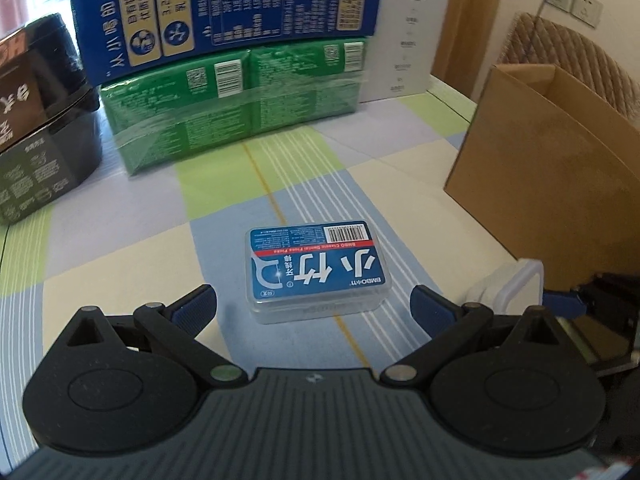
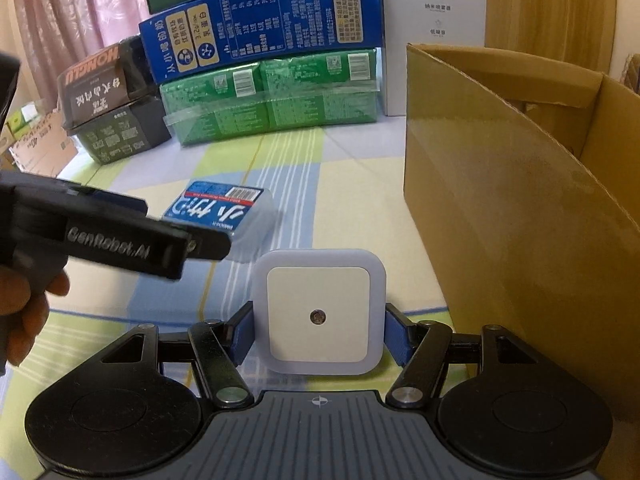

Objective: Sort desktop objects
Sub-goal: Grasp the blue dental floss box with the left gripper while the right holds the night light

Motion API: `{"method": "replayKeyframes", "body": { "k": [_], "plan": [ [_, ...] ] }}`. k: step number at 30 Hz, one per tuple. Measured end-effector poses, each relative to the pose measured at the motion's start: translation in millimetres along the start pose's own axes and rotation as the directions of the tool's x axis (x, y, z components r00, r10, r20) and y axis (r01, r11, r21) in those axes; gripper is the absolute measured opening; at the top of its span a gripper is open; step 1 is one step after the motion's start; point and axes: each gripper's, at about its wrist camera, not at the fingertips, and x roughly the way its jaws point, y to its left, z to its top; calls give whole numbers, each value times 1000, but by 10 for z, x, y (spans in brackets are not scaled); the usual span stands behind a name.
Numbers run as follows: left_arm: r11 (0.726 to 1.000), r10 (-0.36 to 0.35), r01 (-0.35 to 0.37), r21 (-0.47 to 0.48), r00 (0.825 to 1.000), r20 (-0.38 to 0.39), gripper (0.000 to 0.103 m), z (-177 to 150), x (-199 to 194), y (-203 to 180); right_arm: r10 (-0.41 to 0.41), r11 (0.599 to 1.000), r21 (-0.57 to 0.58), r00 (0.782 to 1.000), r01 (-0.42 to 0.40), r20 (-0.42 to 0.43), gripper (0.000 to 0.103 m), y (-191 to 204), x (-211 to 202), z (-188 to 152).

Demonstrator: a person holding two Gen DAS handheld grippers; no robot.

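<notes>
Cardboard box (image 2: 500, 200), open-topped, stands at the counter's (image 1: 132, 264) right. Right gripper (image 2: 318, 338): fingers clamped on the white night light (image 2: 319, 312), apparently box-bound. Left gripper (image 1: 314, 308): fingers apart, short of the floss-pick case (image 1: 318, 270); next, straddle and close.

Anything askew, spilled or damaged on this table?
Nothing spilled or broken. The floss pick box lies flat on the tablecloth, slightly skewed to its stripes. The white night light is clamped in the right gripper. The blue carton overhangs the green packs beneath.
</notes>
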Motion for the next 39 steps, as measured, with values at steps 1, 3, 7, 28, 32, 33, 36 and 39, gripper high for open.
{"method": "replayKeyframes", "body": {
  "k": [1, 3, 7, 28, 32, 33, 36, 39],
  "plan": [
    [1000, 0, 0, 5, 1000, -3, 101, -7, -2, 12, -4, 1000, -2, 1000, 4, 3, 62, 10, 16, 17],
    [1000, -5, 5, 5, 1000, -1, 101, -15, -15, 51, -9, 1000, 5, 1000, 9, 6, 62, 19, 58, 54],
    [1000, 8, -8, -5, 1000, 5, 101, -5, -69, 150, -42, 999, 16, 999, 41, 23, 62, 62, 167, 156],
    [990, 83, -79, -115, 996, 31, 101, -396, -426, 778, 35, 996, -79, 998, -32, 42, 62, 472, 614, 452],
    [993, 68, -63, -98, 996, 52, 101, -336, -374, 775, -10, 998, -63, 999, 13, 46, 62, 344, 523, 390],
    [995, 61, -56, -87, 996, 58, 101, -307, -341, 753, -20, 998, -61, 999, 22, 47, 62, 312, 499, 380],
    [998, 38, -35, -45, 996, 75, 101, -221, -236, 667, -35, 997, -65, 998, 38, 49, 62, 219, 461, 366],
    [1000, 15, -14, -18, 997, 81, 101, -151, -110, 571, -39, 997, -64, 998, 42, 51, 62, 144, 443, 366]
  ]
}}
